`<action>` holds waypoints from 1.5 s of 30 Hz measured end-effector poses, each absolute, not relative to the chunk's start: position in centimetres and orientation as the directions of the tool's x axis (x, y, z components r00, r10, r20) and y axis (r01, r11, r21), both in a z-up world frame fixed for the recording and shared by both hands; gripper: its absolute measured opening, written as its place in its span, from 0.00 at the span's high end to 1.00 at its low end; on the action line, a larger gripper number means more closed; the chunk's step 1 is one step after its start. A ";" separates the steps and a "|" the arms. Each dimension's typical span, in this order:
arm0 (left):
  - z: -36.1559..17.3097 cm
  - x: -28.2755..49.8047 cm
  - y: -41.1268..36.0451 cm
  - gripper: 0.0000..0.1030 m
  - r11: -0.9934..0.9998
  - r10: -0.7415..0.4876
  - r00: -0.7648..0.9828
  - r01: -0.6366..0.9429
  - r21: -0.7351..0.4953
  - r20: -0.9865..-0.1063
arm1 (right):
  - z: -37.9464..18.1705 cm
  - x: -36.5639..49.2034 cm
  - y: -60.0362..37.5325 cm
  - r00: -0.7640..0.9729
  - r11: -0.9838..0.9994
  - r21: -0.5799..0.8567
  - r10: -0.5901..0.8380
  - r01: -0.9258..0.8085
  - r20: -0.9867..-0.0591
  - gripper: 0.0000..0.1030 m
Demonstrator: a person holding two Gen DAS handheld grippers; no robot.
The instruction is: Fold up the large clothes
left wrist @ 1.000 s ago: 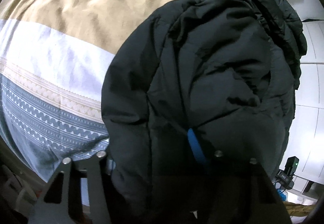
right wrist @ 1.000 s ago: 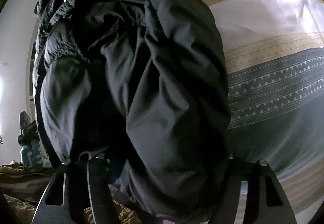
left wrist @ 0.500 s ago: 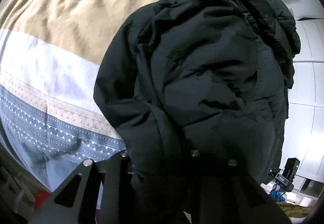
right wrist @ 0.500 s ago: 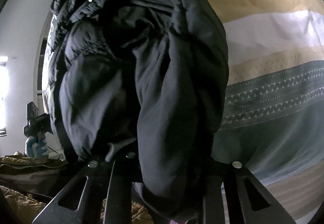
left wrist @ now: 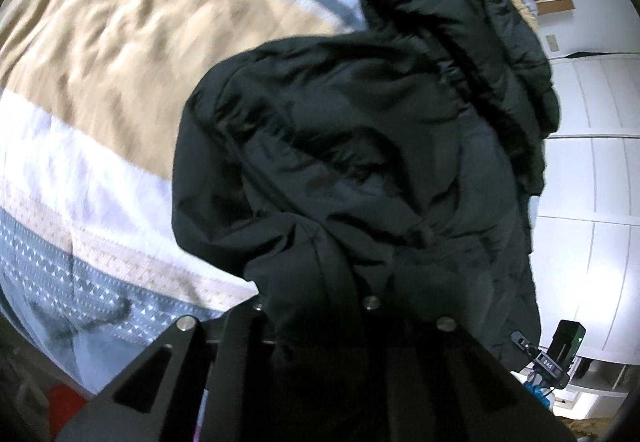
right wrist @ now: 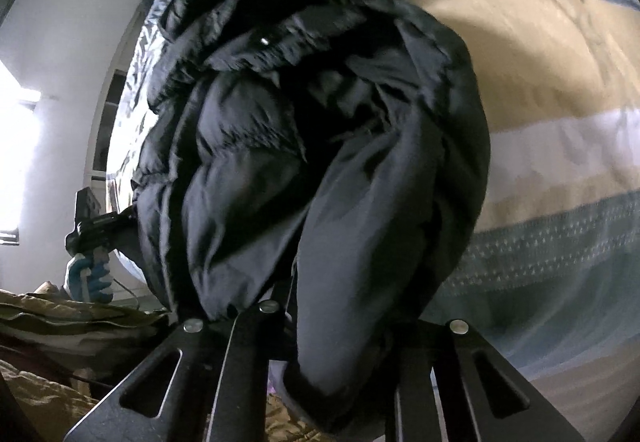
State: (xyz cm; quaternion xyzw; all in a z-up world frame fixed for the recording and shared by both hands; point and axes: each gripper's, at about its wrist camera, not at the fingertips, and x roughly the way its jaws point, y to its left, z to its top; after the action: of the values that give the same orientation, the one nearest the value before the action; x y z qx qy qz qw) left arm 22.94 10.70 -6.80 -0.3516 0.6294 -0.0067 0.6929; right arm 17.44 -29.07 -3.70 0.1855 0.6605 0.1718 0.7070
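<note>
Black puffer jacket bunched up over a striped bedspread, 2 grippers buried in it

The bedspread [left wrist: 80, 90] fills the far and left side of the left wrist view, tan, white and blue-grey patterned bands, all a bit blurred. The black puffer jacket [left wrist: 360, 146] hangs crumpled in front of it, its far end cut off by folds. The left gripper [left wrist: 316, 326] has jacket fabric stuffed between its fingers and looks to be pinching it, though the tips are hidden. The right gripper [right wrist: 340, 322] is the same deal, clamped on a fat fold of jacket [right wrist: 360, 202]. A small dark device [left wrist: 560, 346] sits near right, too dim to identify.
</note>
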 end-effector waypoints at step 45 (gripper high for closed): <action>10.5 41.7 19.4 0.91 0.598 -0.457 0.636 -0.298 -0.744 -0.622 | 11.8 38.6 -33.0 0.507 0.869 0.495 0.419 0.018 -0.753 0.89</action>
State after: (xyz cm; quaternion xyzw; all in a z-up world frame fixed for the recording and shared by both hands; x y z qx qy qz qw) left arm 41.66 19.41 10.49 -0.4454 0.4238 -0.0506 0.7870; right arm 38.62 -33.04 11.82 0.2265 0.4817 0.1196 0.8381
